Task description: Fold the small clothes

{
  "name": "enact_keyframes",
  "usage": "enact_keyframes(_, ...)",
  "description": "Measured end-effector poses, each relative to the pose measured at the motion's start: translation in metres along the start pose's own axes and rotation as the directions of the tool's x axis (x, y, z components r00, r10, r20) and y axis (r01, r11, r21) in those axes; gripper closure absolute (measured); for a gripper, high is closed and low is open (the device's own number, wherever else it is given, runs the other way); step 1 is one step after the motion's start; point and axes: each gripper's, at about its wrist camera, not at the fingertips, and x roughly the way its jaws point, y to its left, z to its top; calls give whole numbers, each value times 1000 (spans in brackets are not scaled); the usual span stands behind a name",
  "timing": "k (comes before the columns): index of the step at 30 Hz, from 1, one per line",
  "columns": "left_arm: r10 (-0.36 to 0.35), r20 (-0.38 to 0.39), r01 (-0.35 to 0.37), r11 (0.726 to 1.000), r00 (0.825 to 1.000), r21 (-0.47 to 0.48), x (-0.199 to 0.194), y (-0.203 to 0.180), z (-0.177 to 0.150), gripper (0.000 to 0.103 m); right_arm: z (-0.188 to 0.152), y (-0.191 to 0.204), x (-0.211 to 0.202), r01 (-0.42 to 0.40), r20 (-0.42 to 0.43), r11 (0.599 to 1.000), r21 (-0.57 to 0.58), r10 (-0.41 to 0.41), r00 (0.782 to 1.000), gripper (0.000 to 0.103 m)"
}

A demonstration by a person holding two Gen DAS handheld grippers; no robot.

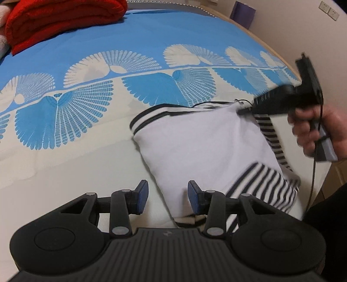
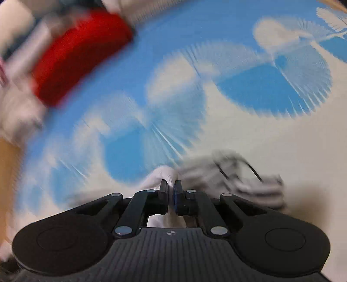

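Note:
A small white garment with black-and-white striped trim (image 1: 201,138) lies on the bed's blue and cream cover (image 1: 86,134). My left gripper (image 1: 168,196) hovers over the garment's near edge, open, with nothing pinched between its blue pads. In the left wrist view my right gripper (image 1: 243,110), held by a hand (image 1: 318,130), has its tips on the garment's far corner. The blurred right wrist view shows my right gripper (image 2: 171,184) shut on a fold of the white cloth (image 2: 161,173), with the striped part (image 2: 234,175) bunched just to its right.
A folded red blanket (image 1: 63,19) sits at the far left of the bed beside pale pink fabric. A wooden bed edge (image 1: 240,21) and a wall with sockets run along the far right. A purple bag (image 1: 243,13) stands by the wall.

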Motion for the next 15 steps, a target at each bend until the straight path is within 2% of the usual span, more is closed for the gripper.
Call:
enact_keyframes(1,5,-1,-5,1000,1000,-8,2,0,1,59,-4,-4,8,45,-41,999,5,-45,998,94)
enact_keyframes(2,7,1,-7,1000,1000,-15,3,1,3,59,-4,-7,5,67,-23,997,24,-66,998,94)
enact_keyframes(3,8,6,-8,1000,1000,-21,3,0,4,59,-3,-7,-2,76,17,997,32,-76,997,94)
enact_keyframes(5,15,19,-15,1000,1000,-28,4,-1,7,59,1,0,-33,143,165,990,-11,-140,976,91)
enact_keyframes(6,16,25,-15,999,1000,-31,4,-1,9,59,0,4,-49,143,219,989,-45,-130,967,91)
enact_keyframes(8,11,38,-10,999,999,-41,5,-4,13,59,-4,8,-70,20,237,993,-120,9,972,91)
enact_keyframes(9,7,46,-5,999,999,-44,7,-5,16,59,-9,10,-76,-86,195,982,-168,119,974,91)
enact_keyframes(10,3,56,-1,999,998,-47,7,-8,18,59,-19,14,-79,-212,105,951,-226,241,965,91)
enact_keyframes(12,-13,73,17,998,997,-53,10,-12,24,59,-43,22,-77,-340,-63,876,-343,340,938,91)
enact_keyframes(13,-23,80,27,998,997,-56,13,-15,26,59,-58,26,-76,-341,-111,846,-409,324,939,91)
enact_keyframes(15,-40,83,44,998,996,-52,21,-20,31,59,-85,26,-64,-296,-205,808,-510,221,954,91)
